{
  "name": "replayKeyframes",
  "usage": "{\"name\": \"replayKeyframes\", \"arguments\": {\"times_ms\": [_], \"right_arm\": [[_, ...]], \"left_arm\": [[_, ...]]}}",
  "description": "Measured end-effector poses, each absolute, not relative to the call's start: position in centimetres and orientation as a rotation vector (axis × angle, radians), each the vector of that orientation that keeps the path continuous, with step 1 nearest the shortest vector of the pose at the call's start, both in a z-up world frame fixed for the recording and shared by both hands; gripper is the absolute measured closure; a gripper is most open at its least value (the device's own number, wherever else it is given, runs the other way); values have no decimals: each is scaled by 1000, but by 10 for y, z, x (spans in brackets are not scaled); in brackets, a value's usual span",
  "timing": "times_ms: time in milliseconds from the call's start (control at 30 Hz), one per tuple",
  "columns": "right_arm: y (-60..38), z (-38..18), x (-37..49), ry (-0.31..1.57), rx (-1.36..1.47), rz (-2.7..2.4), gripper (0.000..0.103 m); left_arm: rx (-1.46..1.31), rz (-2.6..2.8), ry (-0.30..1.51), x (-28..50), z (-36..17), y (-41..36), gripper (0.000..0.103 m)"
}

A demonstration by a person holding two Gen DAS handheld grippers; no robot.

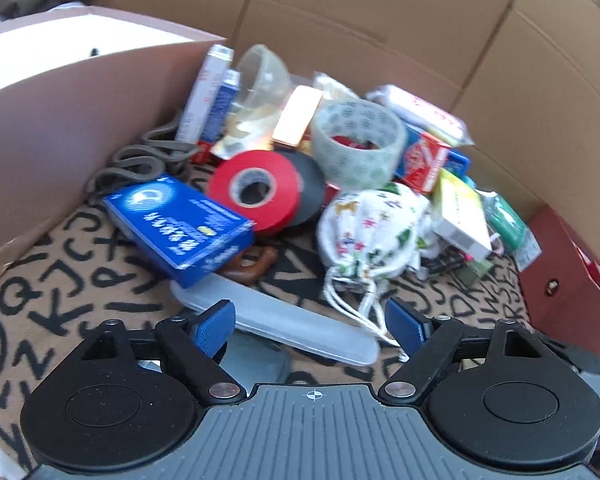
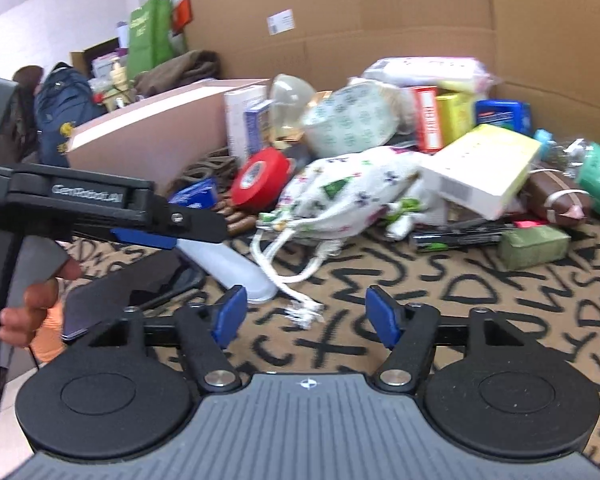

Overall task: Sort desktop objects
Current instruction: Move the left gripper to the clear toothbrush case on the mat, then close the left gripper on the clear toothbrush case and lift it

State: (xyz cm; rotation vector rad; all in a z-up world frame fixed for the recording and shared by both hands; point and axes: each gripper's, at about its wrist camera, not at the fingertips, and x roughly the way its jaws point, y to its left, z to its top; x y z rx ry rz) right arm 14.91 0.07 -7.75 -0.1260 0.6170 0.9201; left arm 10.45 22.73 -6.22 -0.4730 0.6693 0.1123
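Note:
A heap of desk objects lies on a letter-patterned mat (image 1: 60,280). In the left wrist view my left gripper (image 1: 310,326) is open, its jaws straddling a translucent plastic case (image 1: 276,316). Behind the case lie a blue box (image 1: 180,224), a red tape roll (image 1: 256,188), a patterned clear tape roll (image 1: 358,144) and a white printed drawstring pouch (image 1: 372,232). In the right wrist view my right gripper (image 2: 306,316) is open and empty above the mat, near the pouch's cord (image 2: 296,284). The left gripper (image 2: 168,228) shows there over the case (image 2: 236,268).
Cardboard walls (image 1: 380,20) close the back and right. A pink box (image 1: 60,100) stands at the left, a dark red box (image 1: 568,288) at the right. A white-yellow box (image 2: 480,164), a green block (image 2: 534,246), pens (image 2: 460,236) and a small football (image 2: 556,196) lie at the right.

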Motion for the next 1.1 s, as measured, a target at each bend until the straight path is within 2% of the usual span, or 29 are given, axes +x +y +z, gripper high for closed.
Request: {"name": "replayKeyframes", "arguments": {"times_ms": [300,400,800,867,900,967,1100], "right_arm": [[23,-81,146,628,-173,991,54],[30,-83,145,633,-188,1011,58],[55,-93,157,654,-240,1037,58],[59,-94,159,652,-245,1037,56],[59,-94,159,653,-249,1038,53],[53,-94,157,656,-249,1029,54],[26,-92,149,666,-234,995,56]], "left_arm": [[-486,155,691,105,-67,244,24],[-463,164,689,101,-64,245,21],[-465,223,698,114,-77,258,20],[-449,219,699,117,-76,254,25],[-441,218,699,118,-76,252,31],[-425,214,701,121,-75,249,44],[-405,192,705,125,-73,240,62]]}}
